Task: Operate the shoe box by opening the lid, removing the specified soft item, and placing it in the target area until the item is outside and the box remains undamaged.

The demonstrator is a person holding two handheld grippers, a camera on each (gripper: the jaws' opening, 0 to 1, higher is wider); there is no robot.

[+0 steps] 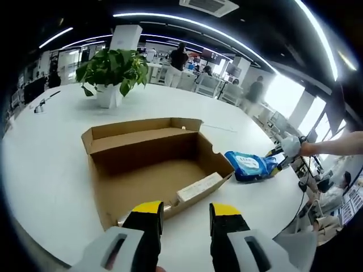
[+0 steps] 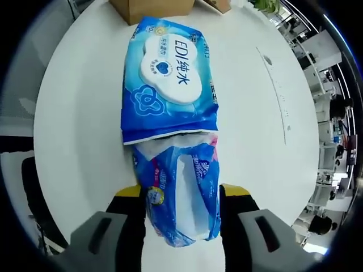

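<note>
The brown cardboard shoe box [image 1: 148,170] sits open on the white round table [image 1: 57,170], lid flap folded back. A small white carton [image 1: 198,188] lies inside by its right wall. A blue soft wipes pack [image 1: 249,165] [image 2: 170,85] lies flat on the table just right of the box. My right gripper [image 2: 184,201] [image 1: 281,156] stands open, its jaws on either side of the pack's crumpled end without squeezing it. My left gripper [image 1: 187,218] is open with nothing in it, just in front of the box's near wall.
A potted plant [image 1: 110,73] stands on the far side of the table. A person's hand [image 1: 320,148] holds the right gripper. Chairs, desks and people fill the office behind. The box's edge [image 2: 153,8] lies just beyond the pack.
</note>
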